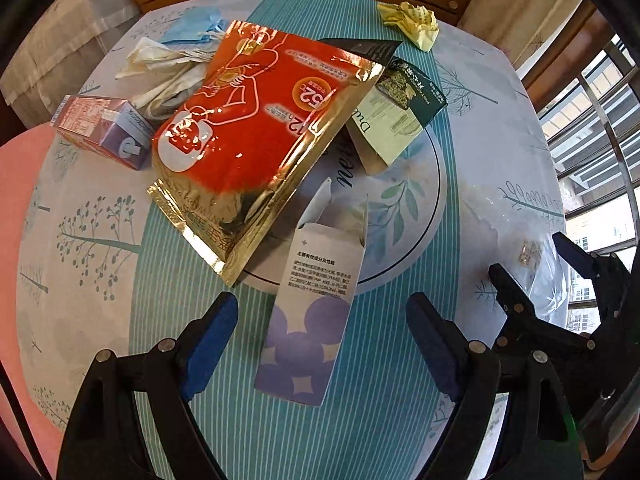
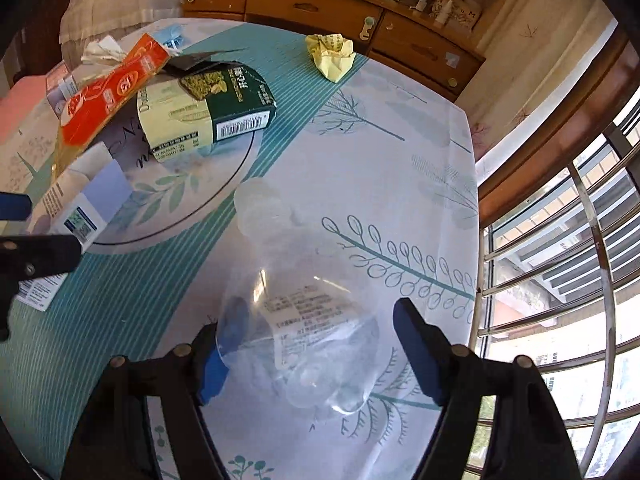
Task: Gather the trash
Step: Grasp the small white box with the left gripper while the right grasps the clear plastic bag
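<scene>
Left claw (image 1: 322, 344) spread wide around purple carton (image 1: 308, 320), right claw (image 2: 316, 354) apart around clear plastic bottle (image 2: 304, 320), grip unclear, red foil pouch (image 1: 256, 132) beyond.

We hold the left gripper (image 1: 320, 344) pointing steeply down, its two blue-padded fingers (image 1: 208, 344) spread wide apart; neither pad touches anything. We hold the right gripper (image 2: 316, 356) beside it, also tilted downward. In the left wrist view it appears at the right edge (image 1: 560, 276), close to the left gripper's right finger. Its blue pads (image 2: 416, 352) stand parted: the left pad lies behind clear plastic, where contact cannot be judged, while the right pad stands clear.
</scene>
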`<action>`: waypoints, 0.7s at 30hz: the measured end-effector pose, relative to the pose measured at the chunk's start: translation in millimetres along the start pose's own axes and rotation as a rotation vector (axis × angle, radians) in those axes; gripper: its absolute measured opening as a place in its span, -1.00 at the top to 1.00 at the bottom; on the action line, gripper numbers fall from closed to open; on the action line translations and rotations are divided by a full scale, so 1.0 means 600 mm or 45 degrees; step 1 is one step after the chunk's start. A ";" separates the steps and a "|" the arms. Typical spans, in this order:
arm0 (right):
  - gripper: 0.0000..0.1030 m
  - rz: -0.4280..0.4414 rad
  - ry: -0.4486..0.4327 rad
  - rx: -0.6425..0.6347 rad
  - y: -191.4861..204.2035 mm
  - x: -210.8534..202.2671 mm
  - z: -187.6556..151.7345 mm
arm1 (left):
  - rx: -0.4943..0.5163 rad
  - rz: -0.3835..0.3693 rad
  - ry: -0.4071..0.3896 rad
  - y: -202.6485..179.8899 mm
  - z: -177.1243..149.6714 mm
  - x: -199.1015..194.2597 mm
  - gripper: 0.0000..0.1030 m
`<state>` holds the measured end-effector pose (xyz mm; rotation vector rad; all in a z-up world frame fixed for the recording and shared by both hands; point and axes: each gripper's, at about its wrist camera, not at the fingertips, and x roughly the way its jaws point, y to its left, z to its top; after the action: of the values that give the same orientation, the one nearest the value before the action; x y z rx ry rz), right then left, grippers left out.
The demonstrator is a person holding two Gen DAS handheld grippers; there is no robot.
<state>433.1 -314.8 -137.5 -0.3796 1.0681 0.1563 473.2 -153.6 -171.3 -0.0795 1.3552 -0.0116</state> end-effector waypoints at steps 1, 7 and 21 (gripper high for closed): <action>-0.05 0.008 0.001 0.005 -0.003 0.000 0.001 | 0.009 0.004 0.006 -0.003 0.000 0.005 -0.65; 0.06 0.116 0.033 0.125 -0.029 0.003 0.009 | 0.065 0.025 0.034 -0.018 0.005 0.030 0.28; 0.07 0.466 0.031 0.477 -0.051 -0.069 -0.039 | 0.058 -0.126 -0.073 0.002 -0.051 -0.022 0.32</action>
<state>403.4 -349.8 -104.3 0.1546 1.1566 0.2715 440.6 -153.3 -164.9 -0.1074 1.2919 -0.1225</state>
